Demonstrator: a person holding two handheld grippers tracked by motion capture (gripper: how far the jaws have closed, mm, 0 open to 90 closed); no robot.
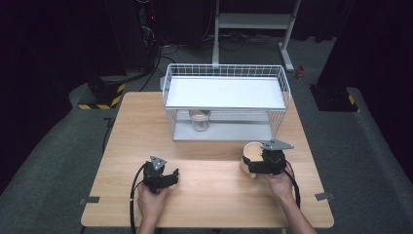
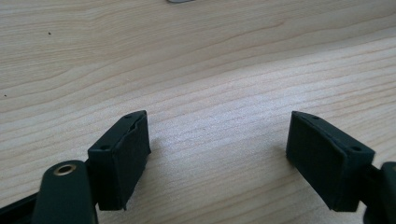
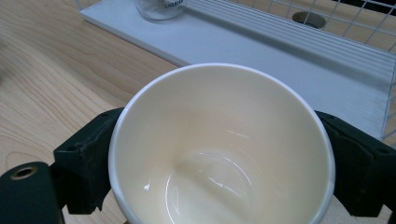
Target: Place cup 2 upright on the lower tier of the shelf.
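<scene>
I am holding the cream-coloured glazed ceramic cup (image 3: 219, 144) in the right gripper (image 1: 258, 163), its jaws pinching the cup's outer wall from both sides just below the rim; the cup is sitting near the right front of the pale wooden table (image 1: 146, 136), tilted so that its mouth is facing forward and up, just short of the white wire-mesh basket rack (image 1: 226, 100); the cup is empty, showing only a glossy inner glaze with highlights.

I am judging it as stiff, fairly heavy for its size, slippery on that glaze and breakable if dropped; gripping across the wall as I am doing looks sound, provided the pads are sitting square and the cup is not being allowed to swing.

The left gripper (image 1: 163, 178) is resting low over the bare table at the left front, its jaws spread and holding nothing.

Inside the rack, on its white lower shelf (image 3: 289, 60), a small clear glass jar (image 1: 200, 122) is standing upright; I cannot tell what it is holding; a second cream cup-like thing (image 1: 199, 114) is showing just behind it, too dim for me to judge.
</scene>
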